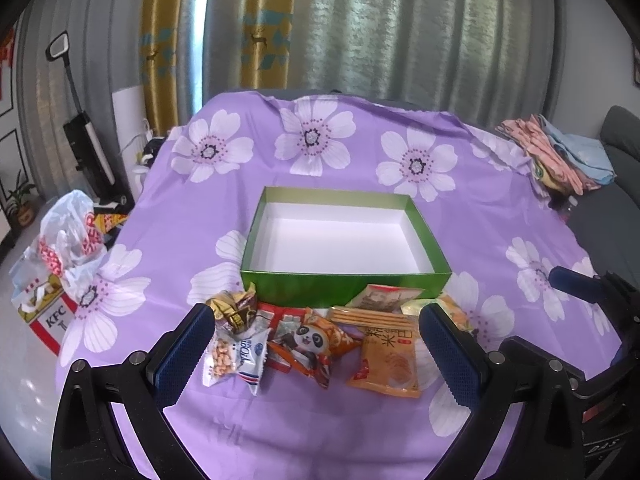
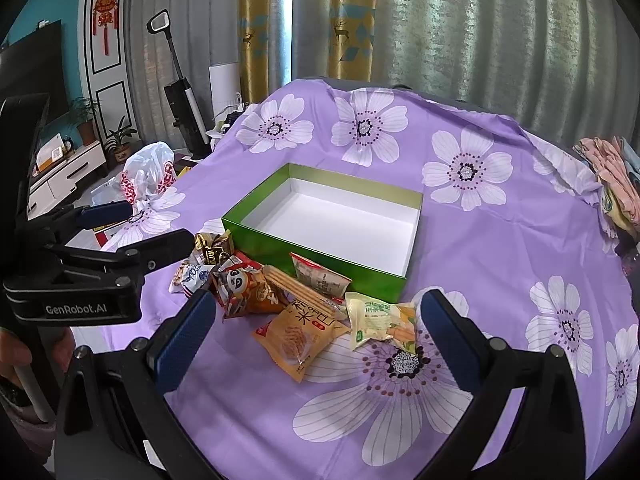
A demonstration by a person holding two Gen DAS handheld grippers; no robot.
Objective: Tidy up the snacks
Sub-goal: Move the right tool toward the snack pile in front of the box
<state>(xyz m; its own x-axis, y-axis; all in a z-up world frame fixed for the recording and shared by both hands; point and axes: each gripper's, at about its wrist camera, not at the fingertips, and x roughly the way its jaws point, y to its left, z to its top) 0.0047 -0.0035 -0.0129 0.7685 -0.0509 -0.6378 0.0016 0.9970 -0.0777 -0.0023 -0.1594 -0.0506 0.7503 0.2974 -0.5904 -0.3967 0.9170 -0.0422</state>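
A home living room: curtains (image 2: 460,28), TV cabinet (image 2: 64,172), potted plants (image 2: 118,140)

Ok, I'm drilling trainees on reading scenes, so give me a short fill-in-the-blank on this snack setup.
1. The green box holds ____ snacks at this moment.
2. The snack packets lie on a ____ cloth with white flowers.
3. The jaws of both the left gripper and the right gripper stand ____.
4. One orange packet bears a cartoon ____.

Missing words: no; purple; open; panda
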